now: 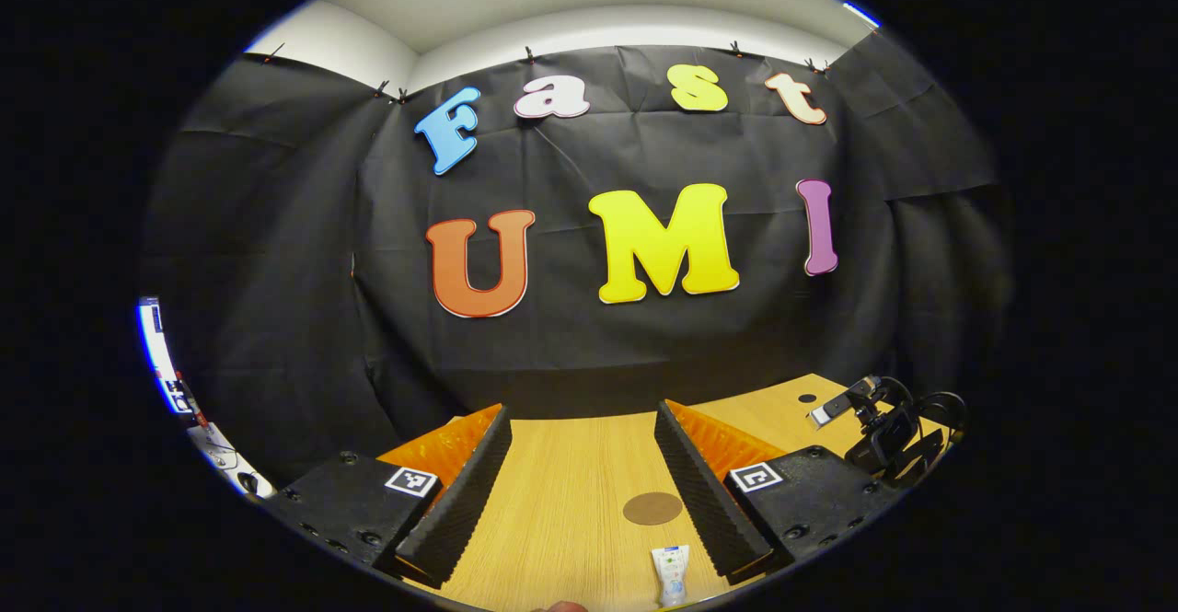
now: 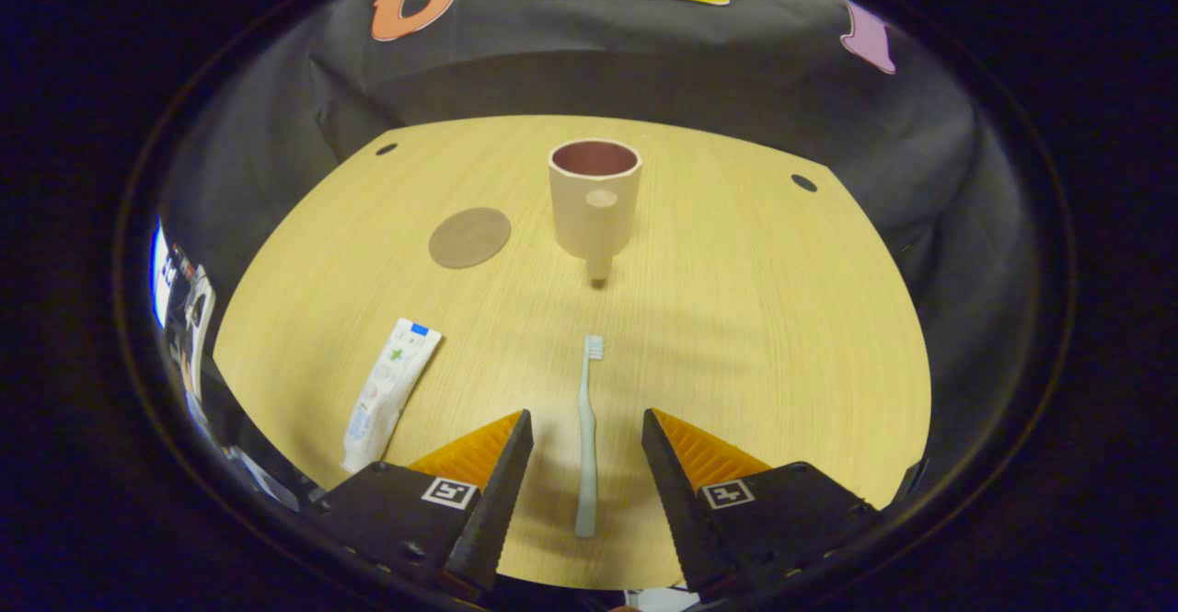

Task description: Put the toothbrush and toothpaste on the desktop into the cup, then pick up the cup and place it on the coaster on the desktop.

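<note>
Our right gripper (image 2: 583, 465) straddles the toothbrush (image 2: 586, 437), jaws apart, like the left's; closing off-centre could flick it away.

The desktop (image 2: 736, 317) looks like pale, matt wood grain. The cup (image 2: 594, 198) seems matt and smooth, the toothbrush (image 2: 586, 446) smooth plastic, the toothpaste tube (image 2: 388, 391) slightly glossy.

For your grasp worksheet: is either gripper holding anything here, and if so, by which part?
Nothing is held. The right gripper is open, its fingers either side of the toothbrush handle without touching it. The left gripper is open over the desktop.
</note>
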Demonstrator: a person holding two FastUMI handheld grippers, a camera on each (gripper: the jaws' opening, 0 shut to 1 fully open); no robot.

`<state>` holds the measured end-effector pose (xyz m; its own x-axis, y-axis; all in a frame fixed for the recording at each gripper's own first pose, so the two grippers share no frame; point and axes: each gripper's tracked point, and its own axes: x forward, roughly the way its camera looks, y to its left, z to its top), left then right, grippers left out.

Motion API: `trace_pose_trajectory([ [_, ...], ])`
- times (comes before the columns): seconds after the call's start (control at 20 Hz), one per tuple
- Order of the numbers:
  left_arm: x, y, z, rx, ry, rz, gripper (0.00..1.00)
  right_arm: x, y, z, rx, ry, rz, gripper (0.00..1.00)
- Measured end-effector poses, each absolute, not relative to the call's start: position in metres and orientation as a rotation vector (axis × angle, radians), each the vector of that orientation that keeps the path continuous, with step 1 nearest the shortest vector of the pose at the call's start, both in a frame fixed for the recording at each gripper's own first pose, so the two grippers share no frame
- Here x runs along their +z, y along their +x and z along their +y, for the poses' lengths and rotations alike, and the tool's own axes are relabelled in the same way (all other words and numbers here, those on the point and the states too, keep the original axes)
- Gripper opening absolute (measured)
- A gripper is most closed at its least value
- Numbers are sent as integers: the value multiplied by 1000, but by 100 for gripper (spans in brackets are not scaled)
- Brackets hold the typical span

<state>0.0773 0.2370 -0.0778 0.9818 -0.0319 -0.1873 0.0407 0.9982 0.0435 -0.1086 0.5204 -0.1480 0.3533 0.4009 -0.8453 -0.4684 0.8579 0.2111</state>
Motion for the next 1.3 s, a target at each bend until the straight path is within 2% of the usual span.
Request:
trace_pose_trajectory([
  [0.05,-78,76,238,-28,51,192,99,-153,-110,520,563,-78,1098,73],
  [0.15,-81,70,241,-5,57,207,99,-162,-114,523,566,-89,1146,60],
  [0.3,-89,66,245,22,54,239,99,-174,-118,521,567,-132,1201,57],
  [0.35,-90,66,246,29,54,246,99,-178,-120,523,577,-132,1223,51],
  [0.45,-92,64,247,42,57,259,99,-185,-123,525,573,-133,1273,46],
  [0.6,-97,62,248,59,59,280,99,-189,-124,530,574,-110,1329,48],
  [0.7,-101,62,247,71,59,298,99,-189,-123,534,576,-90,1354,40],
  [0.9,-108,63,243,84,70,337,99,-189,-121,538,559,-67,1389,15],
  [1.0,-114,62,238,79,77,362,99,-189,-118,540,568,-53,1376,12],
  [1.1,-120,62,232,71,75,390,99,-189,-118,541,588,-27,1376,6],
  [1.3,-141,56,218,63,29,484,100,-187,-115,539,621,8,1378,2],
])
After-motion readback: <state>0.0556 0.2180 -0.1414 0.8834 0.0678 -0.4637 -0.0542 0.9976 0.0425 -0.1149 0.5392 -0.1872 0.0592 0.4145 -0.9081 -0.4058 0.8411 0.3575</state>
